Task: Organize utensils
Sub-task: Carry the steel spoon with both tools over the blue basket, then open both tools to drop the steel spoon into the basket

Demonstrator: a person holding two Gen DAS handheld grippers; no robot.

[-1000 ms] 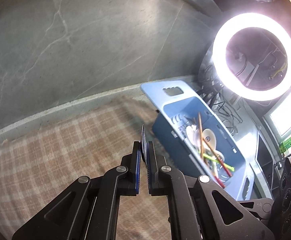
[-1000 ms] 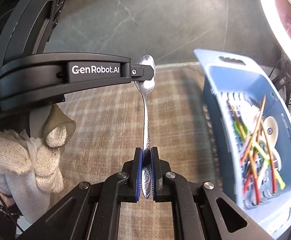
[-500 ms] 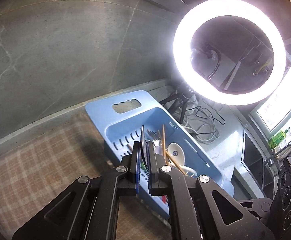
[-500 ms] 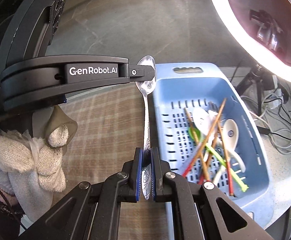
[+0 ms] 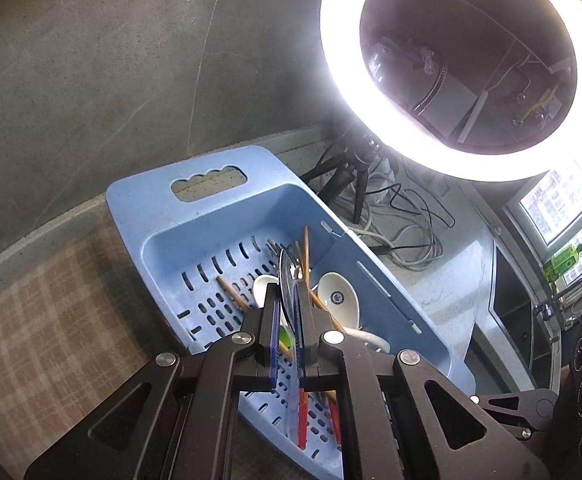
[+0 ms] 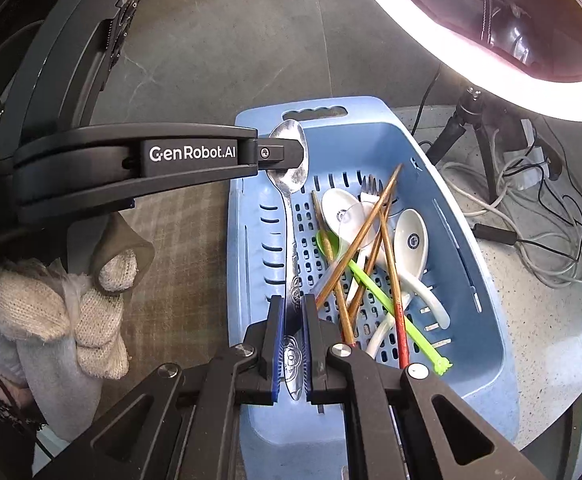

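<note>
Grey stone wall rises behind a counter spread with a brown checked cloth, and a glaring ring light hangs over the far right corner above a tangle of cables.

From the left wrist camera, the left gripper is closed on the bowl of a metal spoon, seen edge-on as a thin sliver between the blue pads. It hangs over a light blue slotted basket with a cut-out handle at its far end. Inside the basket lie white ceramic spoons, brown chopsticks and red-tipped ends lower down. A window and a green bottle show at the right edge.

From the right wrist camera, the right gripper is clamped on the ornate handle end of the same metal spoon, whose shaft runs away from the camera above the basket's left side. The bowl of the spoon sits in the tip of the left gripper, whose black arm reaches in from the left. A white knitted glove grips that tool at lower left. In the basket sit white ceramic spoons, brown chopsticks, a fork and a green plastic pick, all heaped together toward the middle and right.
</note>
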